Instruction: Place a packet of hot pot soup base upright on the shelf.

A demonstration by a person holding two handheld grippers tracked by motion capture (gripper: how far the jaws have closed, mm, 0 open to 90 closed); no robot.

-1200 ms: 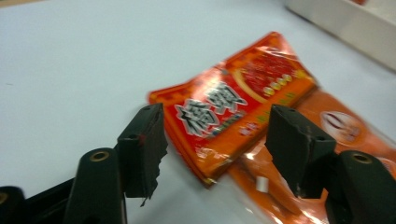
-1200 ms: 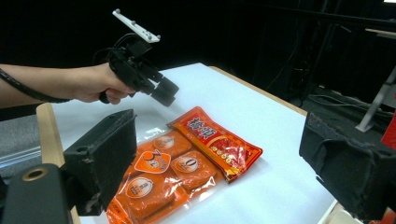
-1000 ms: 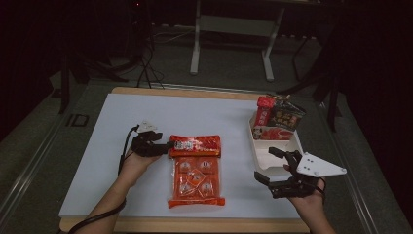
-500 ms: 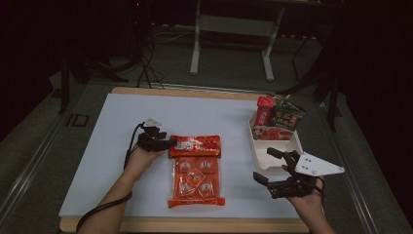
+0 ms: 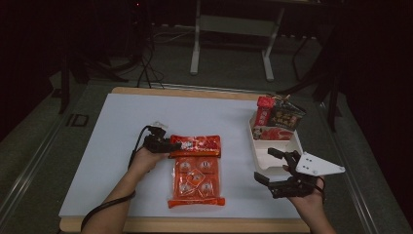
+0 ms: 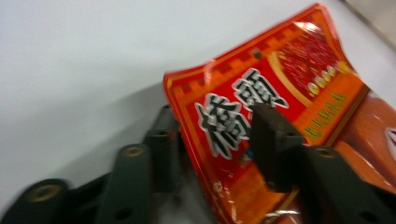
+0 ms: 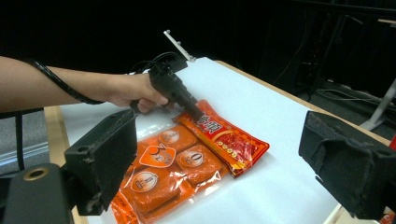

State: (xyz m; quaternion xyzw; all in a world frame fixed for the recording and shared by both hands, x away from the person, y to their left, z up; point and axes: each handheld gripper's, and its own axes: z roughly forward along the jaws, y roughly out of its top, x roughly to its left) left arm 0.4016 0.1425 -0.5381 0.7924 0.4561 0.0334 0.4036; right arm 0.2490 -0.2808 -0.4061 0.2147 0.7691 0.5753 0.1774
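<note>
A long orange-red snack bag (image 5: pixel 197 179) lies flat in the middle of the white table, its red header (image 5: pixel 196 144) at the far end. My left gripper (image 5: pixel 164 145) is at the header's left edge. In the left gripper view the header's corner (image 6: pixel 261 88) is raised off the table between the jaws; one fingertip (image 6: pixel 273 140) lies over the print, the other (image 6: pixel 161 140) sits under the edge, and a gap remains. From the right gripper view, the left gripper (image 7: pixel 189 103) touches the bag (image 7: pixel 187 158). My right gripper (image 5: pixel 265 165) hovers open to the right of the bag, holding nothing.
A white tray (image 5: pixel 282 157) with red and dark snack packets (image 5: pixel 277 117) in its far half stands at the right, just beyond my right gripper. A metal stand's legs (image 5: pixel 231 44) rise on the floor behind the table. The left gripper's cable (image 5: pixel 104 209) trails along the forearm.
My left gripper has slid right to the bag's header, and its jaws now straddle the header's left edge. The right gripper has barely moved.
</note>
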